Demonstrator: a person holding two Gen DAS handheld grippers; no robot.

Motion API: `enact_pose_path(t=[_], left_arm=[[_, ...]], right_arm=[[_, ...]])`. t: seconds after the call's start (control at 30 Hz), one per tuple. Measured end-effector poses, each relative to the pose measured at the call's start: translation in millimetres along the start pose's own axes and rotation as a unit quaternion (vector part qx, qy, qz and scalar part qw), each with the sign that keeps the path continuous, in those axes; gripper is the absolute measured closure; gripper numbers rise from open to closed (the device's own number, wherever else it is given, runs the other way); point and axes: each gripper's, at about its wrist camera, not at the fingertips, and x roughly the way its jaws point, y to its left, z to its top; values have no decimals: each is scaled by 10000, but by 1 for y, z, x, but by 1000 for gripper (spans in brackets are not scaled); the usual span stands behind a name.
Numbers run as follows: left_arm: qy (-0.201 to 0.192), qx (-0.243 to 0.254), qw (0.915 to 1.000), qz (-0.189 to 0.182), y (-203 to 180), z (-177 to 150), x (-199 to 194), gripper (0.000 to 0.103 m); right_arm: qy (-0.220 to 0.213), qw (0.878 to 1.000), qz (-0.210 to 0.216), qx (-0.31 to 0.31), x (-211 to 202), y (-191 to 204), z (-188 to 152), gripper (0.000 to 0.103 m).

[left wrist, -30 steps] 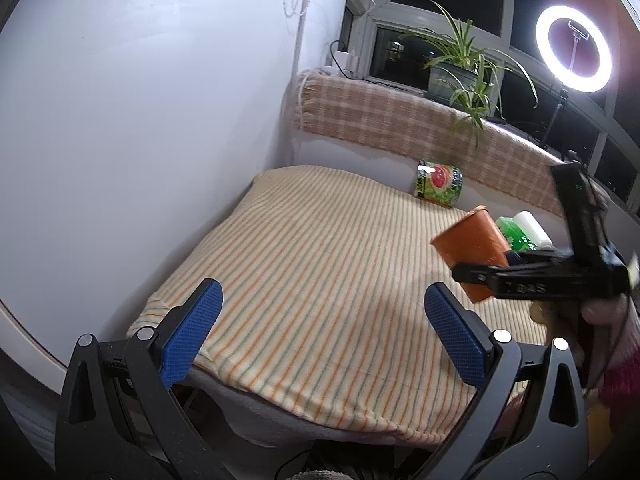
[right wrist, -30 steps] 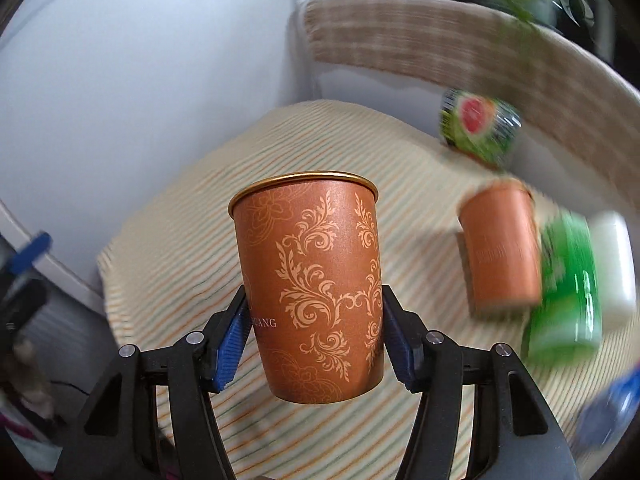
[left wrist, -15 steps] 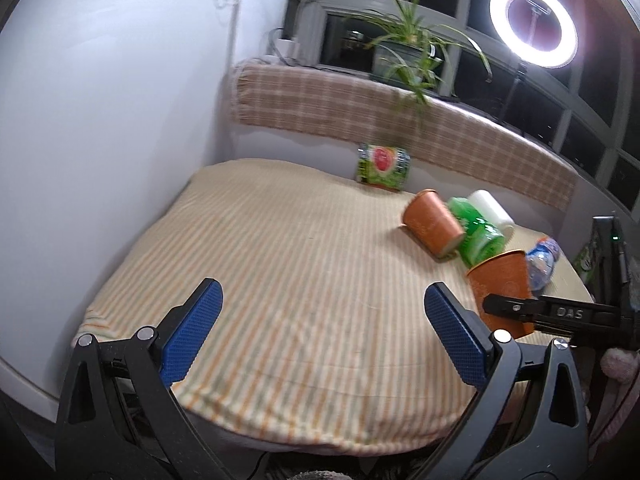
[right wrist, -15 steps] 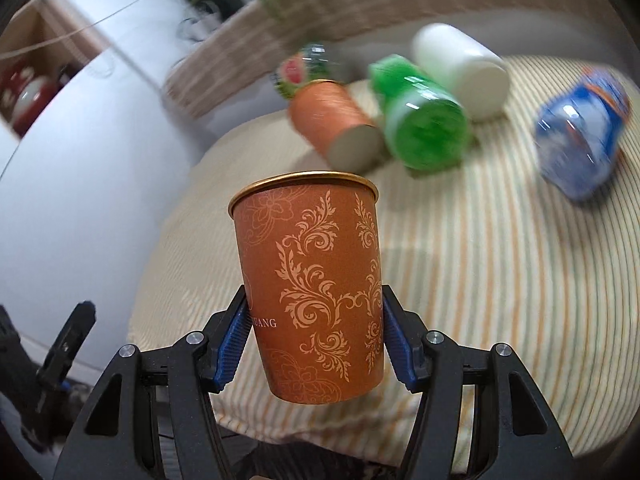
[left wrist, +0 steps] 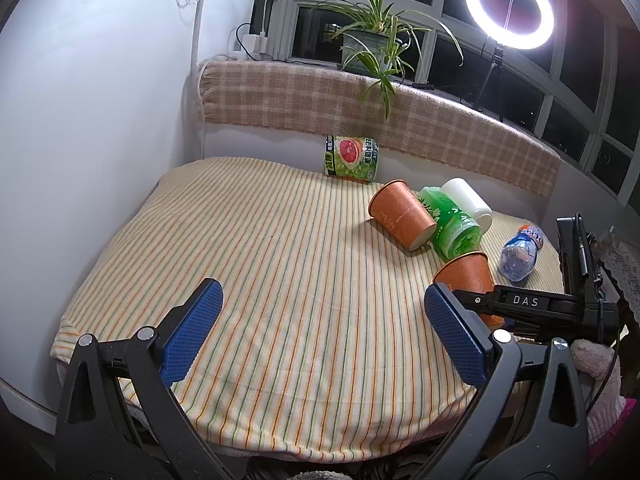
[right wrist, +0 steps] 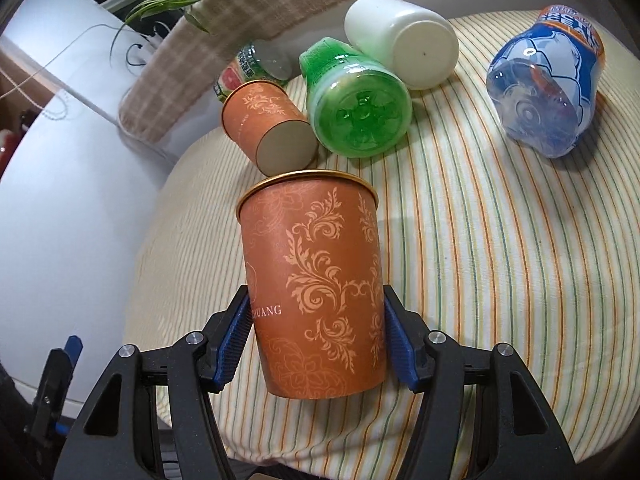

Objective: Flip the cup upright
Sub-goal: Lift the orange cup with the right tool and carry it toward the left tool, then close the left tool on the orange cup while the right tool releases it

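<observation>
— Holding the cup (right wrist: 314,292) rim-up now, aren't we? Our right gripper (right wrist: 316,334) has its blue pads pressed against both sides of the lower wall, closed firmly on it, and the gold rim faces upward with only a slight lean.

— Yes, so we judge the turning itself as good as done. What remains is setting it down and letting go. From the left wrist view the cup (left wrist: 468,276) sits low over the striped cloth (left wrist: 280,280) near its right edge, toward the front right corner, but we cannot tell whether the base already touches the fabric.

— And our left gripper (left wrist: 320,332)?

— It hangs over the front edge of the cloth with its pads spread wide, holding nothing.

— How does the cup look to us?

— Orange-brown paper, pale scrollwork printed down the wall, a thin metallic lip, tapering toward the base. The wall shows no dent where the pads press. It looks light, so we expect it could tip on this soft, cushioned surface if we release it while leaning.

— There is a second cup (right wrist: 266,124) too.

— That one lies on its side further toward the back, its base pointing at us, touching the green bottle (right wrist: 356,108). A white bottle (right wrist: 400,40) rests just behind that, and a clear bottle with a blue label (right wrist: 548,80) lies apart near the right edge. If it also belongs to the task, more flipping is left.
</observation>
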Motion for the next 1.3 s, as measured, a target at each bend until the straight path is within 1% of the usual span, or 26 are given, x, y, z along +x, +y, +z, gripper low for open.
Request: enact_pose_path(t=[0.1, 0.17, 0.23, 0.33, 0.4, 0.47, 0.53, 0.6, 0.67, 0.73, 0.77, 0.83, 0.93, 1.1, 1.17, 1.3], left_arm=[[50, 10, 10000, -66, -3, 2, 1, 0], [86, 41, 9999, -126, -5, 3, 4, 0], [127, 78, 9997, -206, -8, 6, 7, 1], [267, 80, 9986, -442, -14, 11, 13, 4], [454, 8, 9961, -752, -18, 15, 20, 4], [744, -127, 9900, -1195, -23, 19, 31, 4], [1094, -342, 9796, -1653, -29, 22, 45, 4], [1395, -503, 9691, -1970, -37, 24, 60, 4], [1606, -616, 9601, -2204, -45, 24, 73, 5], [1846, -777, 9509, -2361, -52, 24, 89, 10], [1941, -855, 9467, -2425, -55, 23, 95, 11], [2187, -1083, 9347, -2585, -59, 21, 112, 13], [2447, -1288, 9216, -2725, -62, 20, 129, 18], [2862, -1688, 8964, -2933, -65, 13, 158, 21], [2910, -1760, 8926, -2960, -67, 11, 163, 21], [2967, -1759, 8890, -3012, -73, 11, 168, 21]], right_arm=[[36, 10000, -2, -61, -2, 0, 0, 40], [92, 9999, 33, -116, -5, -1, -2, 33], [76, 9996, 33, -257, -12, 0, -4, 32], [-52, 9989, 115, -445, -33, -1, -12, 32], [-208, 9983, 226, -505, -52, -4, -17, 32], [-420, 9974, 229, -543, -71, -10, -22, 32], [-608, 9965, 152, -556, -89, -16, -28, 32], [-800, 9955, 23, -510, -106, -24, -35, 32], [-921, 9947, -98, -440, -117, -30, -38, 32], [-1014, 9941, -200, -322, -127, -38, -42, 32], [-1041, 9940, -219, -247, -131, -43, -45, 32], [-1067, 9939, -271, -117, -133, -51, -45, 32], [-1099, 9934, -330, 38, -143, -64, -52, 32], [-1114, 9929, -388, 135, -147, -72, -54, 32], [-1127, 9926, -423, 137, -148, -73, -54, 32], [-1121, 9925, -447, 175, -146, -75, -54, 32]])
